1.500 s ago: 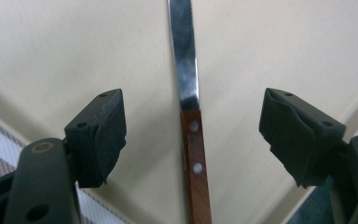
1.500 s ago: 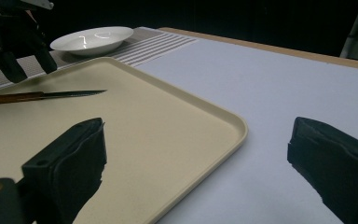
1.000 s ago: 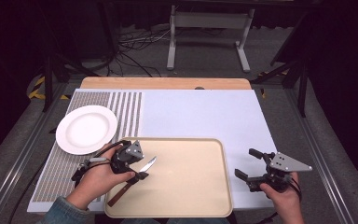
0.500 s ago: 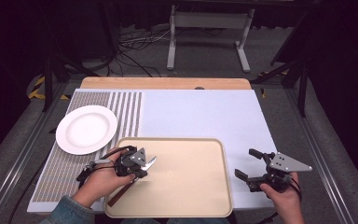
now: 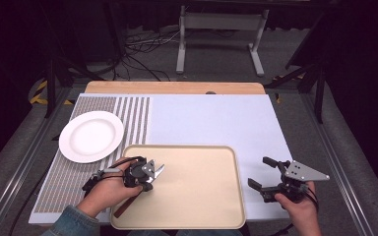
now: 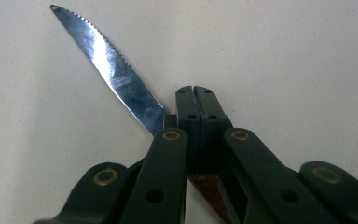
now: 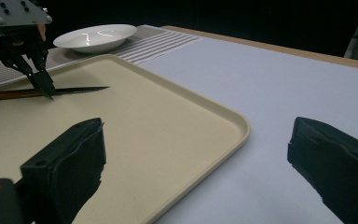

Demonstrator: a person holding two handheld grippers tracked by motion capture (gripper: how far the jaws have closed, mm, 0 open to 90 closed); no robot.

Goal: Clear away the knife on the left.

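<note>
A steak knife with a serrated blade (image 6: 112,70) and a brown wooden handle lies low over the left part of a beige tray (image 5: 202,196). My left gripper (image 5: 146,181) points down at the tray and is shut on the knife (image 5: 158,170) where blade meets handle; its jaws (image 6: 196,100) press together. From the right gripper view, the left gripper (image 7: 46,88) holds the knife (image 7: 77,89) at the tray's surface (image 7: 168,116). My right gripper (image 5: 262,173) rests open and holds nothing, just right of the tray, its jaws wide apart (image 7: 200,154).
A white plate (image 5: 91,136) sits on the striped mat at the left, behind the tray; it is also in the right gripper view (image 7: 95,36). A pale blue sheet (image 5: 216,120) covers the table beyond the tray. A metal stand is on the floor past the far edge.
The left gripper has shifted slightly toward the near edge and lower over the tray, with the knife still in it. The right gripper has not moved.
</note>
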